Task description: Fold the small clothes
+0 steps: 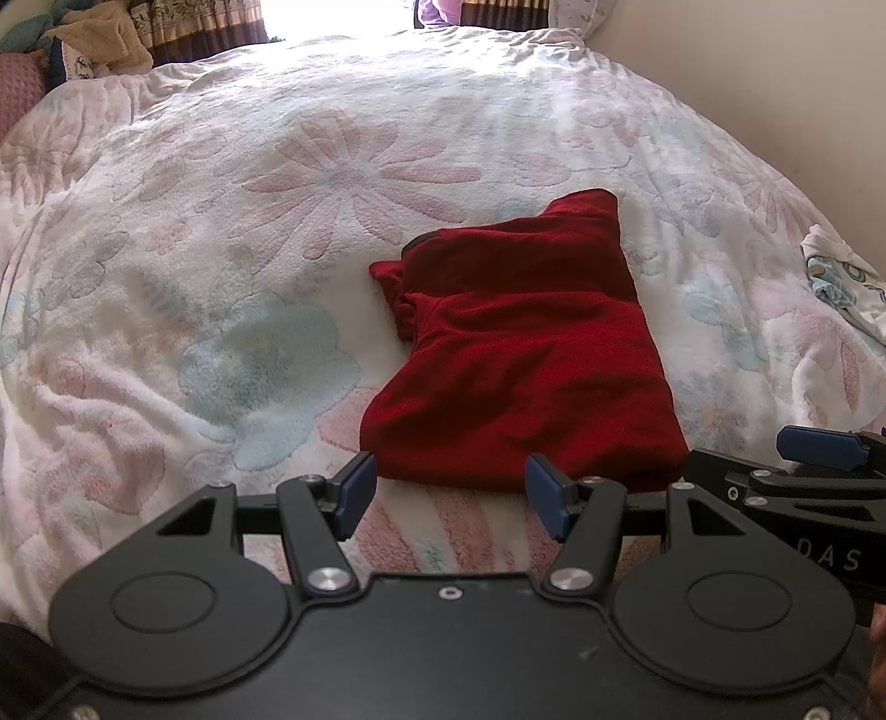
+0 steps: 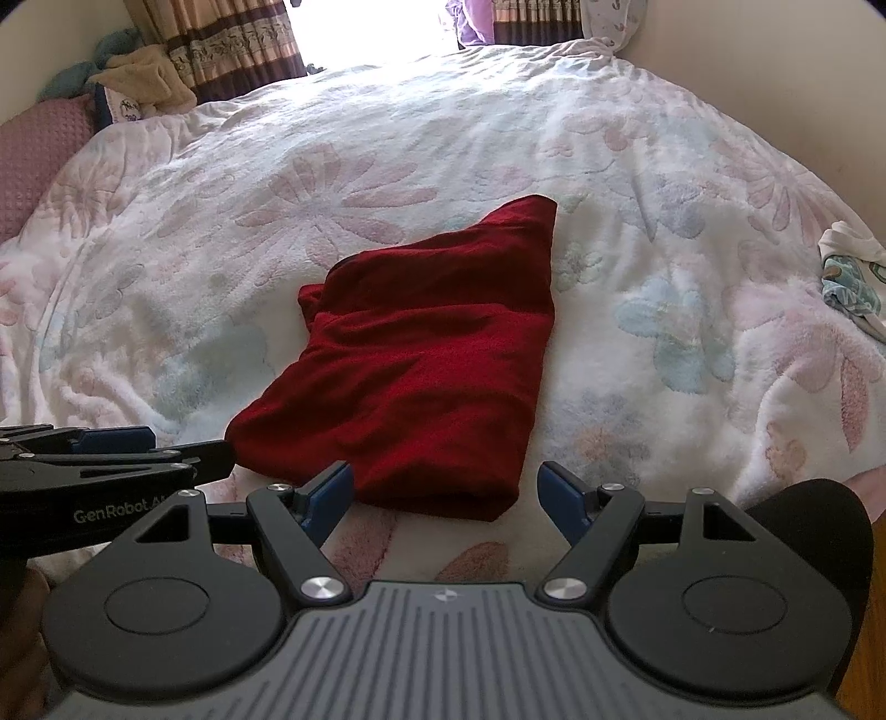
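On the side of my left gripper [image 2: 108, 443], seen from the right wrist camera, I can read "GenRobot.AI" in pale letters; on the body of my right gripper [image 1: 819, 448], seen from the left wrist camera, only the letters "DAS" show, the rest cut off. No other writing is readable from here. I take the red garment [image 1: 515, 354] as my landmark: it lies folded into a rough rectangle on the floral blanket [image 1: 277, 221], with a narrower flap sticking out at its far end. My left gripper [image 1: 451, 495] sits at the garment's near edge, jaws spread wide, its blue pads [image 1: 354, 493] just off the near hem and pinching nothing that I can see. My right gripper [image 2: 446, 498] is at the garment's near right corner, jaws also spread wide; the corner lies between the two blue pads [image 2: 559, 498], but they do not press on it. Well to the right of the garment, at the blanket's edge, lies a small white patterned cloth [image 1: 841, 282]. Beyond the garment's far end, a striped curtain [image 2: 221, 50] hangs beside a bright window.
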`<state>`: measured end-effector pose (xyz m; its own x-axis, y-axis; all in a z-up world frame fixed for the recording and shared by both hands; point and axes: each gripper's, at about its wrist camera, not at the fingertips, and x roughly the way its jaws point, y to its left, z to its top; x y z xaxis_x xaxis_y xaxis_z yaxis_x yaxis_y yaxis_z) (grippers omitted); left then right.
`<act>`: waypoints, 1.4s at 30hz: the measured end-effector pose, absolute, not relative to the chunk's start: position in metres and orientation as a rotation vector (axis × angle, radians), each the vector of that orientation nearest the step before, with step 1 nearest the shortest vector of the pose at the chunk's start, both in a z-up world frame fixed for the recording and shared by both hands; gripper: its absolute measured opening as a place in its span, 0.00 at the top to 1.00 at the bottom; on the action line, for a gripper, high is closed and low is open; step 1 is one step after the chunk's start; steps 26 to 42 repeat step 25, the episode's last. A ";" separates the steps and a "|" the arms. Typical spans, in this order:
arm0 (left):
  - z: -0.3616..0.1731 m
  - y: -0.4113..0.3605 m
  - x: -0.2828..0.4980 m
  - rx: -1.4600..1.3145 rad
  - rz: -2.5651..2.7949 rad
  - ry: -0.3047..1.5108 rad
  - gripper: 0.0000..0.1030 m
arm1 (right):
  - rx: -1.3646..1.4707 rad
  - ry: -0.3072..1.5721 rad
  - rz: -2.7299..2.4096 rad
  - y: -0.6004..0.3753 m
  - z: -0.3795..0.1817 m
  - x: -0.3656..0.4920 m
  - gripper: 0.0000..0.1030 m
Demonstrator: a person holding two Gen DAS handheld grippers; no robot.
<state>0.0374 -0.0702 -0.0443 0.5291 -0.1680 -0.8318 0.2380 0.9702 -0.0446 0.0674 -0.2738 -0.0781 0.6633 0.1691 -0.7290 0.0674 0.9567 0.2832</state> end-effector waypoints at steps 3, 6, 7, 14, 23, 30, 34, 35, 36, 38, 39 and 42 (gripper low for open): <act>-0.043 -0.071 0.038 0.074 -0.248 0.981 0.40 | 0.297 0.846 0.057 -0.274 -0.078 0.067 0.14; -0.044 -0.071 0.038 0.077 -0.249 0.981 0.40 | 0.298 0.848 0.056 -0.273 -0.078 0.067 0.14; -0.044 -0.071 0.038 0.074 -0.250 0.982 0.40 | 0.299 0.847 0.056 -0.273 -0.078 0.067 0.14; -0.043 -0.074 0.038 0.082 -0.247 0.980 0.40 | 0.295 0.851 0.061 -0.273 -0.077 0.067 0.14; -0.043 -0.076 0.038 0.089 -0.224 0.968 0.40 | 0.293 0.854 0.060 -0.274 -0.077 0.067 0.14; -0.044 -0.075 0.039 0.097 -0.214 0.964 0.39 | 0.293 0.854 0.061 -0.274 -0.078 0.067 0.14; -0.044 -0.075 0.039 0.097 -0.214 0.964 0.39 | 0.293 0.854 0.061 -0.274 -0.078 0.067 0.14; -0.044 -0.075 0.039 0.097 -0.214 0.964 0.39 | 0.293 0.854 0.061 -0.274 -0.078 0.067 0.14; -0.044 -0.075 0.039 0.097 -0.214 0.964 0.39 | 0.293 0.854 0.061 -0.274 -0.078 0.067 0.14; -0.044 -0.075 0.039 0.097 -0.214 0.964 0.39 | 0.293 0.854 0.061 -0.274 -0.078 0.067 0.14; -0.044 -0.075 0.039 0.097 -0.214 0.964 0.39 | 0.293 0.854 0.061 -0.274 -0.078 0.067 0.14; -0.044 -0.075 0.039 0.097 -0.214 0.964 0.39 | 0.293 0.854 0.061 -0.274 -0.078 0.067 0.14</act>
